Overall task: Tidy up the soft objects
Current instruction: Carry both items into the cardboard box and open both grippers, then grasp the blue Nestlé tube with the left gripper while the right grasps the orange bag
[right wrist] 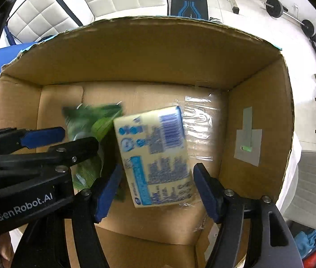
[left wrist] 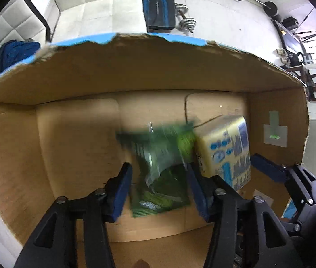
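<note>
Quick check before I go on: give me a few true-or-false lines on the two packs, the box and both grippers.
1. The green pack and the yellow pack are inside the cardboard box. True.
2. The yellow pack lies left of the green one. False: it lies to the right.
3. The right gripper clamps the yellow pack. False: its pads stand clear of it.
4. The left gripper is open around the green pack. True.
5. The box is closed. False: its top is open.

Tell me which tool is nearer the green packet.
Left. The left tool straddles the green packet, fingers open either side. The right tool straddles the yellow pack beside it.
</note>
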`<state>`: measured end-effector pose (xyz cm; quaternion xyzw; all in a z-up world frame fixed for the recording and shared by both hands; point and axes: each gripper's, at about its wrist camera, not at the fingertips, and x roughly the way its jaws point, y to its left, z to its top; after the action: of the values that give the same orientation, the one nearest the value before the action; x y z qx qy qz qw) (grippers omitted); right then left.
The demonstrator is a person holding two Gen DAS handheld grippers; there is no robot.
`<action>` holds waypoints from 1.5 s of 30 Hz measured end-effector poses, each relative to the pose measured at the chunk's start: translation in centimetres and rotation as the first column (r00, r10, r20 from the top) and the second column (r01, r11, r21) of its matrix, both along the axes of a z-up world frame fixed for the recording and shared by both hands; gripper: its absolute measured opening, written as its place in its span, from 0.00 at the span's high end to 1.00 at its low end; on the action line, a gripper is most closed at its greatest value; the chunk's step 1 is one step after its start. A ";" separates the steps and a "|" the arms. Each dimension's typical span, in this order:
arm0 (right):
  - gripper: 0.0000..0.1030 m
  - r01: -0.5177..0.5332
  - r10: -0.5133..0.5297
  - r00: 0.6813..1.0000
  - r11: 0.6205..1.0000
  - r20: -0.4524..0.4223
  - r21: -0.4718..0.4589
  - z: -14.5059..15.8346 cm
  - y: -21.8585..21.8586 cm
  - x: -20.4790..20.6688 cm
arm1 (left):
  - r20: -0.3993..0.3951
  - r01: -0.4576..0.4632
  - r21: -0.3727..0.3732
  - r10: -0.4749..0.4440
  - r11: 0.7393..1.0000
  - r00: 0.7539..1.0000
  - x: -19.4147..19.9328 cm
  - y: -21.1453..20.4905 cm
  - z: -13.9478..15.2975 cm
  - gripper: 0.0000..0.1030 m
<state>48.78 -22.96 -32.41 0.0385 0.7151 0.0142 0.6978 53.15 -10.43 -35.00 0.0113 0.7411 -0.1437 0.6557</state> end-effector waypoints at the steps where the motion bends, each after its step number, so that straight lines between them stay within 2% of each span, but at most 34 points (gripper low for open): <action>1: 0.31 0.001 -0.001 1.000 1.000 -0.004 -0.006 0.0 0.1 -0.1 | 0.008 0.001 0.009 -0.001 1.000 1.000 -0.2 0.1 0.2 0.50; 4: 0.30 -0.004 0.004 1.000 1.000 -0.002 -0.013 0.4 0.2 -0.7 | 0.024 -0.007 0.023 0.007 1.000 1.000 -0.9 0.8 0.9 0.50; 7: 0.19 -0.011 0.010 1.000 0.999 -0.001 -0.039 1.4 1.0 -1.5 | 0.052 -0.022 0.030 0.021 0.999 0.998 -2.1 1.4 2.3 0.50; 11: 0.19 -0.007 0.007 1.000 0.999 0.001 -0.040 2.4 1.4 -2.8 | 0.075 -0.032 0.032 0.029 0.999 0.997 -3.3 2.9 4.4 0.50; 13: 0.17 -0.001 0.002 1.000 0.999 0.009 -0.040 3.2 1.3 -3.7 | 0.112 -0.050 0.035 0.046 0.998 0.993 -4.5 4.0 5.8 0.41; 14: 0.12 0.004 -0.004 1.000 0.999 0.014 -0.038 3.5 1.3 -4.1 | 0.129 -0.059 0.039 0.054 0.997 0.990 -5.0 4.5 6.2 0.25; 16: 0.02 0.020 -0.019 0.999 1.000 0.036 -0.017 4.5 1.2 -5.3 | 0.176 -0.084 0.055 0.073 0.995 0.982 -6.2 5.4 7.3 0.11; 19: 0.00 0.037 -0.037 0.997 0.999 0.068 -0.002 5.8 1.3 -7.0 | 0.221 -0.111 0.074 0.092 0.991 0.971 -8.8 6.6 9.0 0.10; 28: 0.00 0.029 -0.025 0.988 0.999 0.154 -0.020 9.8 2.5 -11.6 | 0.332 -0.170 0.058 0.141 0.984 0.932 -13.5 7.2 12.5 0.10; 33: 0.00 0.040 -0.033 0.980 0.999 0.198 -0.029 12.8 3.2 -14.6 | 0.409 -0.170 0.056 0.133 0.984 0.903 -16.3 7.5 15.1 0.10; 39: 0.00 0.078 -0.078 0.976 0.997 0.203 0.011 15.0 3.6 -18.4 | 0.480 -0.140 0.051 0.099 0.989 0.872 -19.5 9.0 18.6 0.10; 43: 0.00 0.092 -0.099 0.981 0.995 0.166 0.048 14.3 3.7 -21.4 | 0.480 -0.130 0.071 0.080 0.989 0.873 -22.1 10.8 18.9 0.10; 45: 0.00 0.075 -0.083 0.988 0.995 0.133 0.066 13.0 3.7 -22.3 | 0.442 -0.124 0.090 0.072 0.988 0.894 -23.7 11.5 17.3 0.10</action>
<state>26.47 -19.24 -19.37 0.0867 0.6633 0.0108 0.7433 29.46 1.10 -17.70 0.0438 0.5817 -0.0611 0.8099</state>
